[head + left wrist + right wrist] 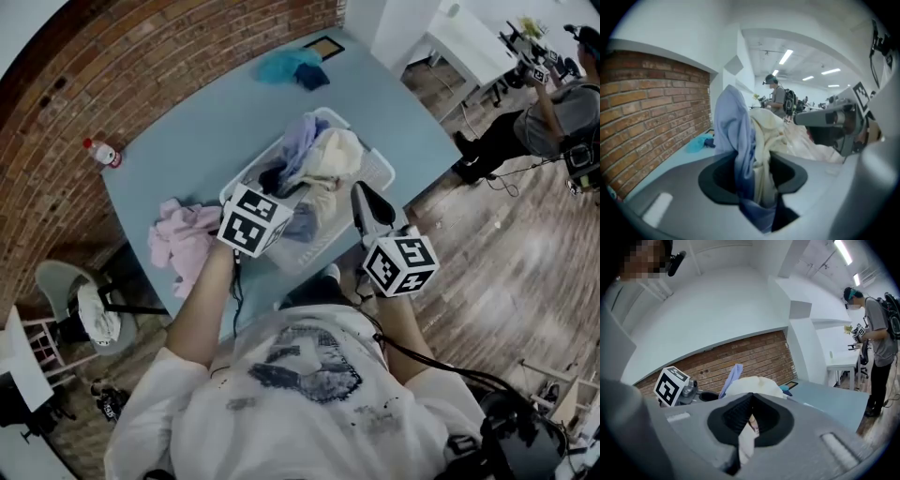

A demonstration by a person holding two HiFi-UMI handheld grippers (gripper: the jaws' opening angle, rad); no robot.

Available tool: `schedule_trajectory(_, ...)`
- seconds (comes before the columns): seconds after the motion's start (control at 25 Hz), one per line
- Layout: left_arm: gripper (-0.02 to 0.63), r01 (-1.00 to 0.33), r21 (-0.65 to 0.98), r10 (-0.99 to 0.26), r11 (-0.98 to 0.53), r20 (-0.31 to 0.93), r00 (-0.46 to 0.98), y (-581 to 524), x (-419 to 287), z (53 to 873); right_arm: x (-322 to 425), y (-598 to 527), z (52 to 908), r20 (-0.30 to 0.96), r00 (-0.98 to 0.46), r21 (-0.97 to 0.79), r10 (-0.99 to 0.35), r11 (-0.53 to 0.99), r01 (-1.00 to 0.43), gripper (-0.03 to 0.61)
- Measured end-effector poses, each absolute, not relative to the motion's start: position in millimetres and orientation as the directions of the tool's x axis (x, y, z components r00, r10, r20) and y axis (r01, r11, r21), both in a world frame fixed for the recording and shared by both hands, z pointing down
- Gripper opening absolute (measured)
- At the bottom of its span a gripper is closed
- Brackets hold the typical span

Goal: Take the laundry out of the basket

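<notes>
I am pinching the laundry (319, 155) with both claws so it can come up out of the basket (378, 169) on the table (187, 131). My left claw (752, 187) is gripping a blue cloth (733, 126) and a cream cloth (765, 136) together, and my right claw (749, 420) is clamping a cream fold. The bundle is bulging, soft and rumpled, above the rim.

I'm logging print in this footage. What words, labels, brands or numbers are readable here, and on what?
No text is readable.
Bottle label: too small to read.
Shirt print: a graphic, no legible words.
Left marker cube, right marker cube: square patterns only, no letters.
</notes>
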State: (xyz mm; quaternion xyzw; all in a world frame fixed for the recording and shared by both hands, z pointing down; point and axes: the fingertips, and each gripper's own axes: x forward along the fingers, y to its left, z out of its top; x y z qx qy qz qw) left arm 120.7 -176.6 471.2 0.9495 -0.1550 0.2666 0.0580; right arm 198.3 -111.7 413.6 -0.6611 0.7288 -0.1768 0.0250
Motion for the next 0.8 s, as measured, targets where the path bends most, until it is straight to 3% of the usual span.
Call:
schedule_trajectory(0.2,0.178,-0.447,-0.032,-0.421,-0.894,0.406,0.812,-183,73,426,162,-106,400,0.171,-0.140,-0.267,-0.975,0.091,-0.959,-0.003)
schedule_trajectory(0.8,0.178,-0.652,-0.031,-0.643,-0.757,0.210,0.736,-163,-44,345,69,-99,347,0.075,-0.246,-0.176,-0.967,0.230,-0.957,-0.003)
